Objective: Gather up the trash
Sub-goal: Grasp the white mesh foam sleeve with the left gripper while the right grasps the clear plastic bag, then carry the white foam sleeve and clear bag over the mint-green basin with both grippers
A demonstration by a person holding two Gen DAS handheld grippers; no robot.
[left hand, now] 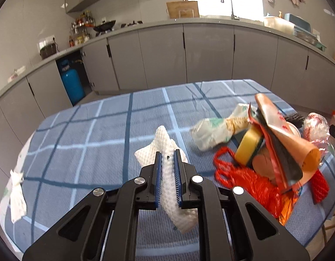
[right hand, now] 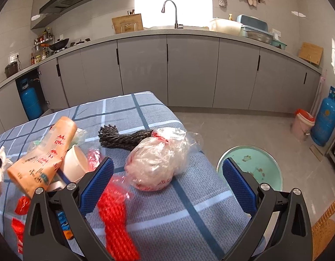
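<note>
Support: table (left hand: 102, 130) under a blue-grey checked cloth (right hand: 167, 206).
Near right corner: clear bag (right hand: 158, 163) with red print, lying on the cloth.
Behind it: dark rope (right hand: 124, 139), touching the bag.
Front: red net (right hand: 115, 217) flat on the cloth.
Heap: orange wrapper (right hand: 43, 156), white cup (right hand: 75, 163), yellow sponge (left hand: 250, 145), red string (left hand: 243, 178), piled together.
Beside heap: crumpled white-green bag (left hand: 210, 130).
Far left edge: white paper (left hand: 17, 195).
Floor: green basin (right hand: 260, 165) just beside the table.
</note>
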